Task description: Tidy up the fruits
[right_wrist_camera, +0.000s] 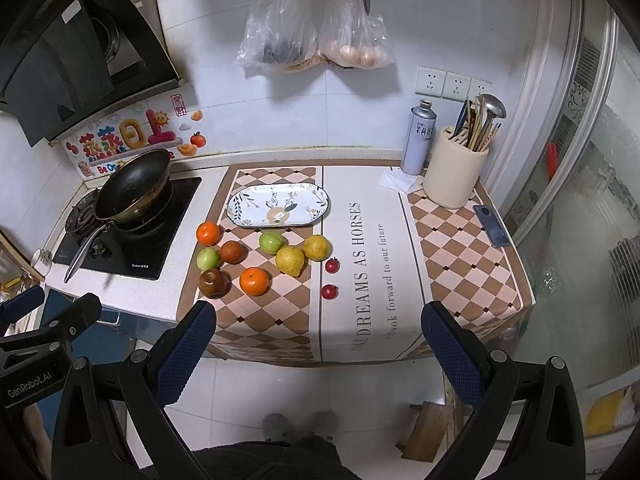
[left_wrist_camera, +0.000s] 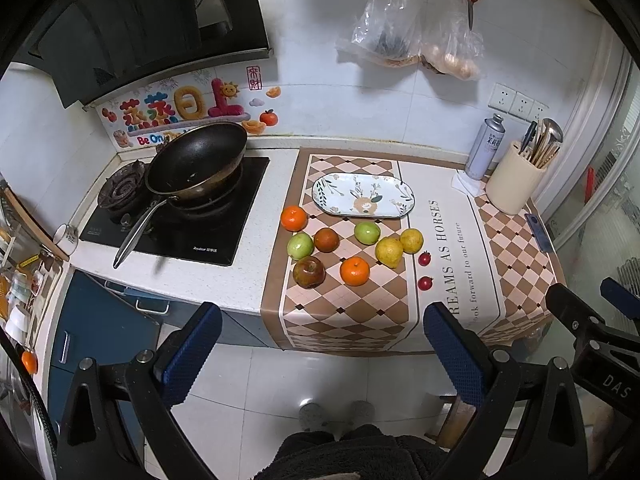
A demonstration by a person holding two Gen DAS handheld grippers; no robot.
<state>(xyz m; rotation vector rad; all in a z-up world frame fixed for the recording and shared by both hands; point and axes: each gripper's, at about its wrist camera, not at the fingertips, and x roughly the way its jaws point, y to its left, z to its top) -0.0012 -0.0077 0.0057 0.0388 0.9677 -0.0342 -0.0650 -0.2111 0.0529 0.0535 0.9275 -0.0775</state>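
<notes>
Fingers [left_wrist_camera: 192, 354] of left gripper [left_wrist_camera: 322, 350] and right gripper [right_wrist_camera: 318, 350] spread wide, empty; bag [right_wrist_camera: 280, 28] contents unclear; only right view shows whole phone [right_wrist_camera: 491, 225]

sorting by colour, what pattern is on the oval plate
White oval plate with leafy sprigs and a deer figure in the middle; clearest in the right wrist view.

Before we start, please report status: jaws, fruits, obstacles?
Left gripper and right gripper: jaws open, holding nothing. Fruits loose on the mat, plate bare. Nothing in the way.
</notes>
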